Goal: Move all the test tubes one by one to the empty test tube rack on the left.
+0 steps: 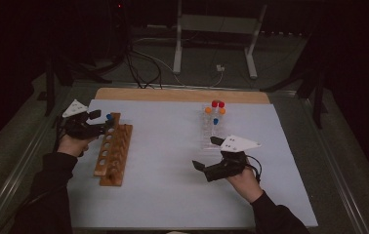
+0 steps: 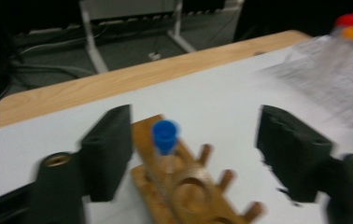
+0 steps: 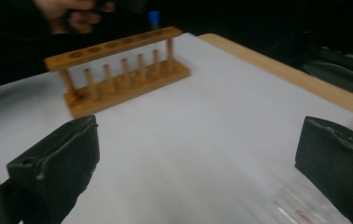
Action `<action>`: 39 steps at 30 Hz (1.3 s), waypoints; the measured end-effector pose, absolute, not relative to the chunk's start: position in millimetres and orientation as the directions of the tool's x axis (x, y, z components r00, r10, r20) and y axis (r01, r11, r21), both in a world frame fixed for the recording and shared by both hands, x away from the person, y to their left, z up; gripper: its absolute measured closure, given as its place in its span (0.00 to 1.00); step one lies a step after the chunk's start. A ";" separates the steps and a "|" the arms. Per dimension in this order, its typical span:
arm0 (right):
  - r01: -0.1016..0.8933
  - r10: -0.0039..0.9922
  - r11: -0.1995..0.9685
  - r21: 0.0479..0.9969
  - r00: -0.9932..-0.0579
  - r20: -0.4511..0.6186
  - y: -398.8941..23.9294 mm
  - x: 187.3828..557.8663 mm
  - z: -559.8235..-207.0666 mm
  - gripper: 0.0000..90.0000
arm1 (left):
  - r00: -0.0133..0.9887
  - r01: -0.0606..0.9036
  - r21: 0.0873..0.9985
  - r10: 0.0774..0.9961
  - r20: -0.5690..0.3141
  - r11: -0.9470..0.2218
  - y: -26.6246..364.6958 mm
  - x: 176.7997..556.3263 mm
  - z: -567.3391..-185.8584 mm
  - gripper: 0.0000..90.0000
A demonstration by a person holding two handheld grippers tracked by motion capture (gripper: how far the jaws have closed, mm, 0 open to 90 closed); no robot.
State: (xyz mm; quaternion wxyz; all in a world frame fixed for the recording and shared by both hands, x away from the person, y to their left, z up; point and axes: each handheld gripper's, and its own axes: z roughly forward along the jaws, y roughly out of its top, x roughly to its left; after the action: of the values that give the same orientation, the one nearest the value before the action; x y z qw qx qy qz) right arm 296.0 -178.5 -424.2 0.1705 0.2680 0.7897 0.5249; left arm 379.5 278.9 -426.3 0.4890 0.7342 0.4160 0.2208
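A wooden tube rack (image 1: pixel 114 148) lies along the left side of the white mat (image 1: pixel 173 185). A blue-capped tube (image 1: pixel 109 117) stands in its far end hole. My left gripper (image 1: pixel 102 122) is open around that tube; in the left gripper view the tube (image 2: pixel 165 137) stands between the jaws, nearer the left one and apart from both. A clear plastic rack (image 1: pixel 211 127) at the back right holds red (image 1: pixel 217 104), orange and blue capped tubes. My right gripper (image 1: pixel 207 152) hovers open and empty just in front of it, facing the wooden rack (image 3: pixel 118 70).
The table's wooden edge (image 1: pixel 182 95) runs along the back of the mat. Behind the table stand a white-legged frame (image 1: pixel 216 29) and floor cables (image 1: pixel 143 63). The clear rack (image 2: pixel 338 70) shows at the right of the left gripper view.
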 end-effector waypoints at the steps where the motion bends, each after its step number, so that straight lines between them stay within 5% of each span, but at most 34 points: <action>1: 0.249 0.614 0.304 0.920 -0.789 0.010 -181.2 297.8 -423.3 0.00 | 0.567 0.388 0.905 0.819 -0.086 -0.174 277.6 374.7 -423.0 0.19; 7: 0.232 0.688 0.293 0.927 -0.725 -0.036 -195.3 309.0 -422.2 0.00 | 0.650 0.341 0.922 0.754 -0.091 -0.182 262.9 344.7 -408.3 0.03; 23: 0.302 0.758 0.284 0.910 -0.652 -0.020 -206.6 343.0 -432.0 0.01 | 0.788 0.291 0.933 0.606 -0.107 -0.212 205.5 292.8 -412.0 0.02; 26: 0.305 0.767 0.274 0.912 -0.641 -0.016 -208.8 349.2 -436.6 0.14 | 0.803 0.284 0.932 0.588 -0.102 -0.226 199.3 288.6 -414.7 0.02; 31: 0.355 0.786 0.284 0.891 -0.619 -0.004 -209.8 365.8 -447.8 0.19 | 0.808 0.279 0.928 0.582 -0.087 -0.248 194.4 285.5 -419.1 0.02; 39: 0.417 0.817 0.275 0.866 -0.576 0.017 -213.1 382.6 -458.3 0.52 | 0.808 0.281 0.928 0.582 -0.091 -0.244 193.6 285.1 -421.8 0.02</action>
State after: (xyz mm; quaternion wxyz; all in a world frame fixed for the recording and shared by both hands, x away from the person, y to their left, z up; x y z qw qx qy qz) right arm 382.6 -213.1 -458.3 0.2237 0.4026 0.7666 0.4475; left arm 285.1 193.6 -421.8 0.5485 0.7766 0.2777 0.1373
